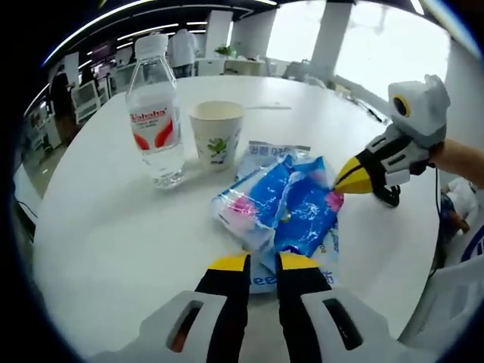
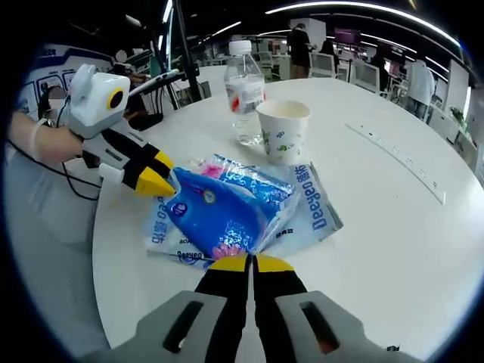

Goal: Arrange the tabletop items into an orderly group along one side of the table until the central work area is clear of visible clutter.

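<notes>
Lying near the middle of the round white tabletop [image 1: 106,227] is a crumpled blue and white plastic tissue packet [image 1: 291,204], resting on top of a flatter white packet with blue lettering [image 2: 314,208]. Both grippers meet at this pile from opposite sides. In the left gripper view, the left gripper [image 1: 262,263] has its yellow-tipped black jaws drawn close together at the near edge of the packets, with only a thin gap between them; whether they pinch the wrapper is hard to tell from this angle. In the right gripper view, the right gripper [image 2: 250,263] has its jaws pressed together at the blue packet's lower edge, seemingly nipping the plastic. Beyond the packets stands a clear plastic water bottle with a red and white label and white cap [image 1: 155,113], upright, and just beside it an upright white paper cup with a green leaf print [image 1: 216,132]. Bottle and cup stand apart from the packets.
</notes>
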Tool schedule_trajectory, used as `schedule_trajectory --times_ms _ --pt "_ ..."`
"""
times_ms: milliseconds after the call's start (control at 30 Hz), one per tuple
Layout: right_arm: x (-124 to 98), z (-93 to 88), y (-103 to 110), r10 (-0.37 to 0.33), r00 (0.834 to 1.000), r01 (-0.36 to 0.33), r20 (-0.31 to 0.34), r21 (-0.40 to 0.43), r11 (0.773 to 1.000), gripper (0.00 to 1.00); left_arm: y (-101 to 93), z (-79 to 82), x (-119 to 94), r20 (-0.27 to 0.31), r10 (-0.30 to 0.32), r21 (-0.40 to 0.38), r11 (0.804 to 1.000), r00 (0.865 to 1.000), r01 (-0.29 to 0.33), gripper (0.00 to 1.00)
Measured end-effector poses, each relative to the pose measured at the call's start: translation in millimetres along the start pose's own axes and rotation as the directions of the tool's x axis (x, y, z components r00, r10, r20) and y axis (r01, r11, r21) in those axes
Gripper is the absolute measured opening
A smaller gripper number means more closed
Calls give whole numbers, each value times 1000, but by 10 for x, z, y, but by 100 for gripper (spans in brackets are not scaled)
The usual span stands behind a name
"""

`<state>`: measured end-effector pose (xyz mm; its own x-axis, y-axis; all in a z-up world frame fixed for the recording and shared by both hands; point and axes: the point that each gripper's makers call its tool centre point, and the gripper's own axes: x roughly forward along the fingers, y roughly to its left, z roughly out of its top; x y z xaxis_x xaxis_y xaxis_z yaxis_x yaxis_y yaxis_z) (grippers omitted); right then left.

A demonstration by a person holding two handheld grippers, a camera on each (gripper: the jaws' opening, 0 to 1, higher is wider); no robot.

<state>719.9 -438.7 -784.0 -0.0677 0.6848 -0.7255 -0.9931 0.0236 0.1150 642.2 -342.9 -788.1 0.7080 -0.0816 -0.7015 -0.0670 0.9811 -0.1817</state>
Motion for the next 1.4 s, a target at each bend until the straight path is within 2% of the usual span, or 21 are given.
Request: schedule_trajectory --times_ms 500,700,1033,1400 --pt "-12 -30 91 -1 1000 0 17 31 1000 0 37 1 -21 14 25 -4 1000 1000 -25 0" --pt "-32 -11 87 -18 999 17 32 39 999 0 45 12 -41 23 29 -23 999 999 -29 0" --pt "-73 26 59 -37 998 35 51 50 998 0 9 94 -97 45 30 -15 999 999 -29 0" --pt "-227 58 -52 -78 994 72 79 72 995 0 -123 310 -139 76 10 23 1000 997 -12 0"
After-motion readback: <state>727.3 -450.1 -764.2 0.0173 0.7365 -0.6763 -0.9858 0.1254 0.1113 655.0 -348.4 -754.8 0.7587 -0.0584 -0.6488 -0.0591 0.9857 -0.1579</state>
